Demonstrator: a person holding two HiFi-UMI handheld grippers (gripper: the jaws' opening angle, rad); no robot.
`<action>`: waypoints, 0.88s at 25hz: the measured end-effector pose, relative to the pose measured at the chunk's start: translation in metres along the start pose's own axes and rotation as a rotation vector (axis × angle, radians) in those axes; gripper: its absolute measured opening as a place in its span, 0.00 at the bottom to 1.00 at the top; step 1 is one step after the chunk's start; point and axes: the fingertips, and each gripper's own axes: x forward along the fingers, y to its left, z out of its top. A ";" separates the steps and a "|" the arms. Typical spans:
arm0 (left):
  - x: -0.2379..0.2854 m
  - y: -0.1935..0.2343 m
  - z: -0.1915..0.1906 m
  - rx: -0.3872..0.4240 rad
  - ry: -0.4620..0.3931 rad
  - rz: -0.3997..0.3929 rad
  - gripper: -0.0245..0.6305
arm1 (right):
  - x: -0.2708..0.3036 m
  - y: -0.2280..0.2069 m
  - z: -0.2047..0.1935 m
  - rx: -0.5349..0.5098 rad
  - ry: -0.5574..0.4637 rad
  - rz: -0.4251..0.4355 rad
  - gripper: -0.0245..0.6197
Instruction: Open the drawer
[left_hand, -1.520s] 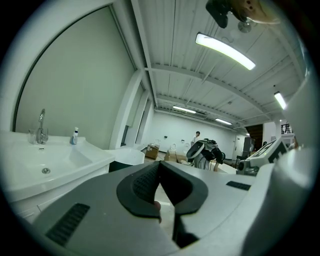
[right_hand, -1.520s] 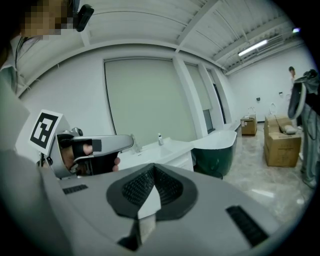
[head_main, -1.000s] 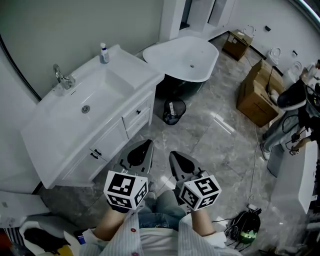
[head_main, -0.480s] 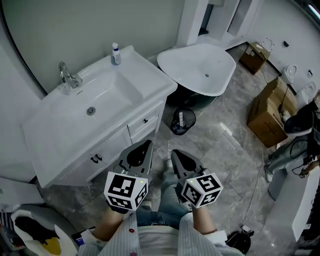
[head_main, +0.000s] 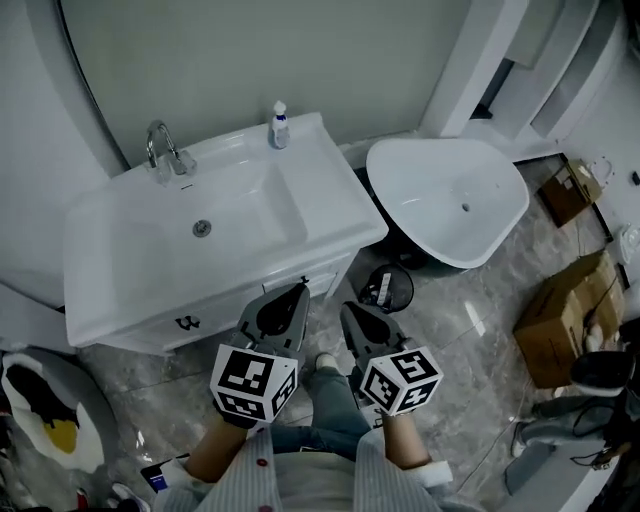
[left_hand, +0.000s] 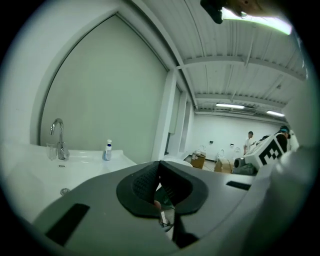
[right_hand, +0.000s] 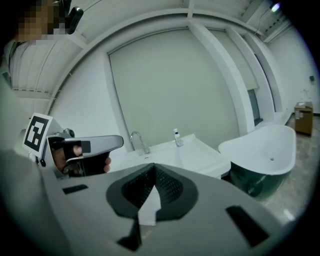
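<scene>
**Both grippers closed at the vanity's front**

The left gripper (head_main: 295, 292) and right gripper (head_main: 347, 310), jaws together and empty, hover just off the vanity (head_main: 120, 250) front edge. The shut drawer (head_main: 318, 282) sits under that edge. Bare floor (head_main: 450, 335) spreads to the vanity's right.

I see grey marble floor (head_main: 450, 330) carrying everything: white vanity (head_main: 332, 218) at left, white bathtub (head_main: 450, 200) just beside it on the right, black waste bin (head_main: 387, 288) on the tiles near both. Cardboard box (head_main: 570, 320) stands well apart at far right, penguin mat (head_main: 45, 420) bottom left. On the vanity top: faucet (head_main: 160, 145) at the back rim, small bottle (head_main: 280, 125) upright near the back right corner.
</scene>
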 end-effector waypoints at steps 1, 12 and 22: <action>0.007 0.003 0.004 -0.006 -0.005 0.031 0.06 | 0.007 -0.006 0.006 -0.010 0.009 0.026 0.05; 0.057 0.034 0.017 -0.069 -0.033 0.323 0.06 | 0.069 -0.051 0.037 -0.086 0.132 0.287 0.05; 0.045 0.061 0.002 -0.148 -0.058 0.518 0.06 | 0.104 -0.045 0.011 -0.168 0.270 0.468 0.05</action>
